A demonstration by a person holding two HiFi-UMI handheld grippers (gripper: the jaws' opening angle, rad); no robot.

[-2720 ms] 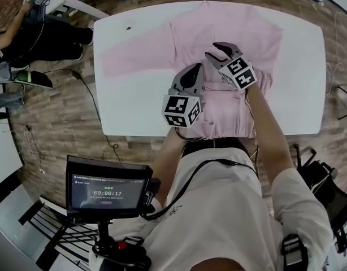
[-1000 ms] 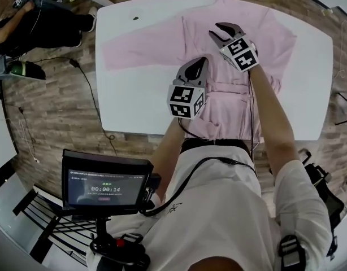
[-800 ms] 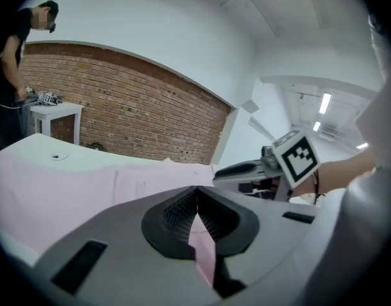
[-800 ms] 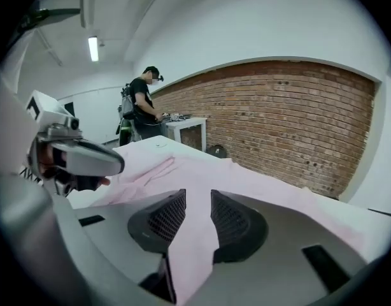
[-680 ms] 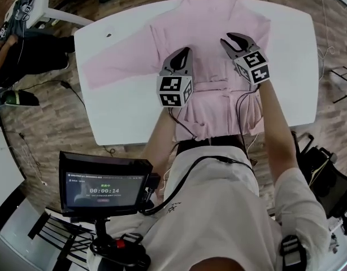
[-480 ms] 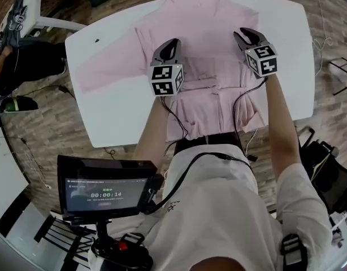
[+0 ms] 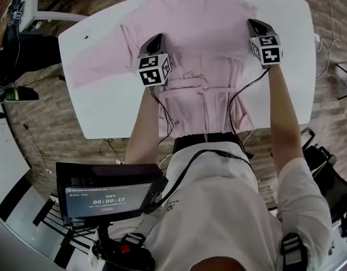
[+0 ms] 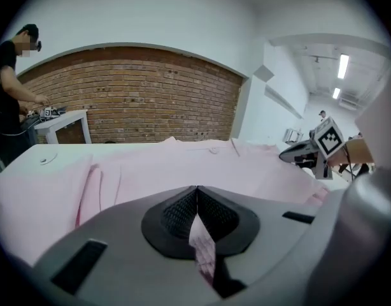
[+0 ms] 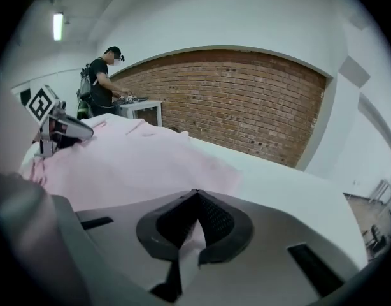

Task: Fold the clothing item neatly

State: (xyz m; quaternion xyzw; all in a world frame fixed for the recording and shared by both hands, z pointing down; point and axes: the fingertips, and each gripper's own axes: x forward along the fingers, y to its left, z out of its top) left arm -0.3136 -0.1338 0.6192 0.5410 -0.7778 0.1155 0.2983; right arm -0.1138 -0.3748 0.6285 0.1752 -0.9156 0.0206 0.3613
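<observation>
A pink long-sleeved shirt (image 7: 202, 33) lies spread on the white table (image 7: 292, 66), one sleeve stretched out to the left and its hem hanging over the near edge. My left gripper (image 7: 155, 39) sits at the shirt's left side, shut on a pinch of pink fabric (image 8: 202, 250). My right gripper (image 7: 255, 23) is at the shirt's right edge; its jaws have just been closing and now pinch a strip of the pink cloth (image 9: 188, 250). A horizontal crease crosses the shirt between the two grippers.
A person stands at a small white table (image 8: 55, 123) by the brick wall, far left. A monitor (image 7: 108, 193) hangs on the rig below my chest. Cables trail on the wooden floor (image 7: 38, 129), and bare tabletop shows at both sides of the shirt.
The two grippers have spread apart from the shirt's middle to its sides. The right one swung far right to the shirt's edge and went from open to shut on the cloth.
</observation>
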